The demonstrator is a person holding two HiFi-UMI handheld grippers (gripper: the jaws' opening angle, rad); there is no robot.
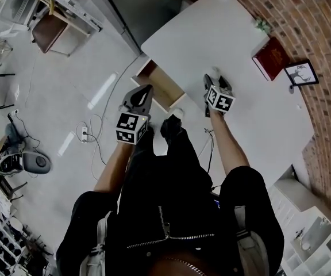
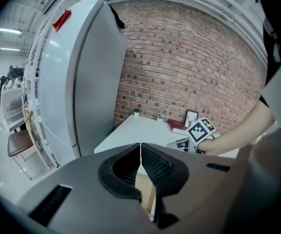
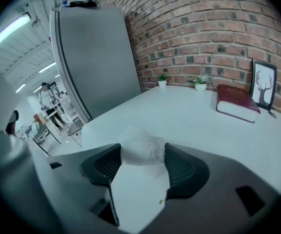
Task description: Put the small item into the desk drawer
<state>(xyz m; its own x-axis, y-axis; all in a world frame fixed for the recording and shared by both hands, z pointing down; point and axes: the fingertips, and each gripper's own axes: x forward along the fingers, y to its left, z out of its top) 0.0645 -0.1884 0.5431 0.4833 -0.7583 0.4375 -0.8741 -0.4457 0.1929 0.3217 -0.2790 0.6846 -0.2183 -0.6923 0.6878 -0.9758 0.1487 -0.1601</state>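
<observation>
On the left, the left gripper (image 2: 140, 149) hangs idle with its fingers (image 2: 161, 167) pressed together on nothing, forearm stretched out and nose tipped gently down toward the open light-wood drawer (image 1: 164, 89) just to its right. Right again, over the near edge of the white desk (image 1: 211, 33), the right gripper (image 1: 216, 80) has its fingers (image 3: 183, 169) clamped on the small crumpled white item (image 3: 141, 140), arm reaching forward, gripper pitched more steeply down. The play now, I'd say: steady squeeze, swing left clear of the desk edge, sink well inside the drawer before letting go.
</observation>
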